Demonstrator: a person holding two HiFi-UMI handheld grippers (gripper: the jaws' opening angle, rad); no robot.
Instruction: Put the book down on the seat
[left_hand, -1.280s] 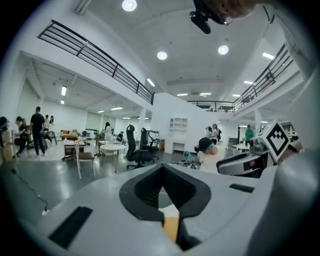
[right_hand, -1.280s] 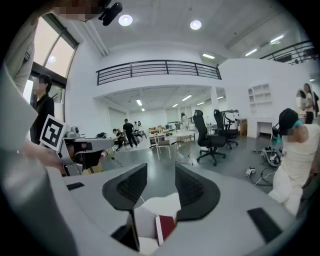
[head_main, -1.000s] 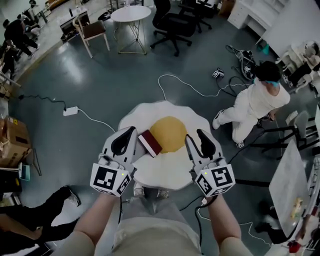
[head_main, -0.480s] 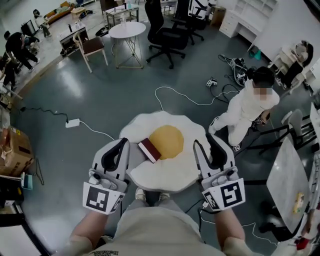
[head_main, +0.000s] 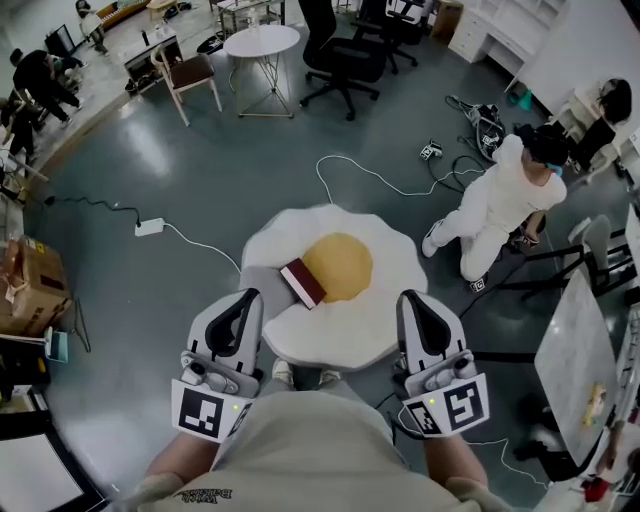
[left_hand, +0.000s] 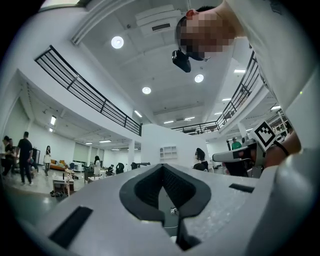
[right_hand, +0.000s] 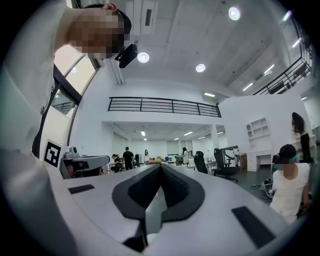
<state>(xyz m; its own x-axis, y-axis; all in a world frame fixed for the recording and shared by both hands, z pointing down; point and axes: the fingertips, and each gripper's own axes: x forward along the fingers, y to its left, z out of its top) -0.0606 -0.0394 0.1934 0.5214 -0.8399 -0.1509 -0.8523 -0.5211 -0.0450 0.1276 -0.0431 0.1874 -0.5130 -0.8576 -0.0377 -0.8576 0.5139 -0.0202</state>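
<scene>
Head view. A dark red book (head_main: 302, 283) lies flat on the seat (head_main: 345, 335), a white cushion shaped like a fried egg with a yellow centre (head_main: 338, 267). The book rests on the left part of the seat, with its right edge against the yellow centre and its pale page edge facing the camera.

The left gripper (head_main: 244, 298) and the right gripper (head_main: 414, 298) are held over the near edge of the seat, one on each side, and both are clear of the book. Each carries a cube with square markers, left (head_main: 208, 412) and right (head_main: 455, 402).

Left gripper view: the fingers (left_hand: 100, 200) are clenched, tips together, with nothing between them. Right gripper view: the fingers (right_hand: 225, 200) are closing and meet at the tips, also empty.

The seat stands on a grey floor (head_main: 150, 200) crossed by a white cable (head_main: 372, 177). A person in white (head_main: 500, 205) crouches to the right of the seat. A round white table (head_main: 262, 42) and a black office chair (head_main: 345, 60) stand well beyond.
</scene>
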